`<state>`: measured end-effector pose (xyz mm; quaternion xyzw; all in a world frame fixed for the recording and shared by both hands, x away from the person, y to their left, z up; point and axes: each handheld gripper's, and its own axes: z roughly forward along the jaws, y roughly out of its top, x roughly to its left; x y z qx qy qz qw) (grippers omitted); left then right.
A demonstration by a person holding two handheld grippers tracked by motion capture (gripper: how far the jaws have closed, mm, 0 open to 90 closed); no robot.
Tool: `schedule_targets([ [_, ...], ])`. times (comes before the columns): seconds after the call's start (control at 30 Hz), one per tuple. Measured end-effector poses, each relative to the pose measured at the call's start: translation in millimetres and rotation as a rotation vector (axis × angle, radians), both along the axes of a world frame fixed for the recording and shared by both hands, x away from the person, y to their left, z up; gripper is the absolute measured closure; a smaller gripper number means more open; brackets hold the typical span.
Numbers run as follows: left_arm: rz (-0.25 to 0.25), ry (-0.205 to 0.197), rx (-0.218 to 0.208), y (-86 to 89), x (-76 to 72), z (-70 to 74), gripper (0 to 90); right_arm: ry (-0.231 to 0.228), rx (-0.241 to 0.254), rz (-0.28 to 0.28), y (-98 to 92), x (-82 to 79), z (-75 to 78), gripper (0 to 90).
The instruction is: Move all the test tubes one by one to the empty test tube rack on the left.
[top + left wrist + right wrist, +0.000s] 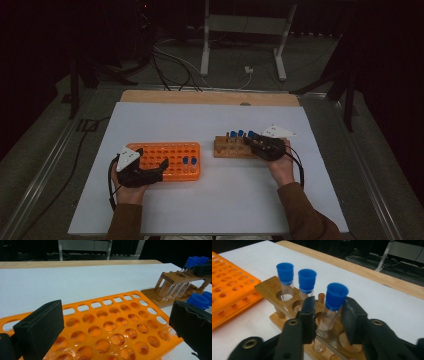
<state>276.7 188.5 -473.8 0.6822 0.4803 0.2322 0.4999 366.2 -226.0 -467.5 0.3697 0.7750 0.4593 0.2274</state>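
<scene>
An orange tube rack (pixel 170 150) lies at the left of the white table, with two blue-capped tubes (pixel 189 161) standing at its right end. My left gripper (pixel 151 157) hovers over the rack's near left corner, its jaws open wide (pixel 116 317) with nothing between them. At the right stands a wooden rack (pixel 230 149) holding three blue-capped tubes. My right gripper (pixel 328 312) is shut on the nearest tube (pixel 334 297), just below its cap, and the tube's lower end is still in its hole. The other two tubes (pixel 285 272) (pixel 307 280) stand behind it.
The white board (pixel 210 200) rests on a wooden tabletop whose far edge (pixel 210 97) shows. Cables and a metal stand's legs (pixel 205 55) lie on the dark floor beyond. A gap of bare board separates the two racks.
</scene>
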Motion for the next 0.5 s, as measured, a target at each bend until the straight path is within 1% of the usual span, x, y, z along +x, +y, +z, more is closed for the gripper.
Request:
schedule_targets([
  [0.17,0.005,0.010,-0.003,1.6,1.6,-1.8,0.7,0.000,-0.008,0.001,0.3,0.3,-0.1,74.1],
  [0.37,0.002,0.005,-0.005,1.6,1.0,-1.7,0.6,0.013,0.007,0.004,0.2,0.2,0.3,76.4],
  [0.5,0.005,0.004,-0.009,2.3,0.9,-1.8,0.7,0.006,0.009,0.004,0.9,-1.3,1.4,76.6],
])
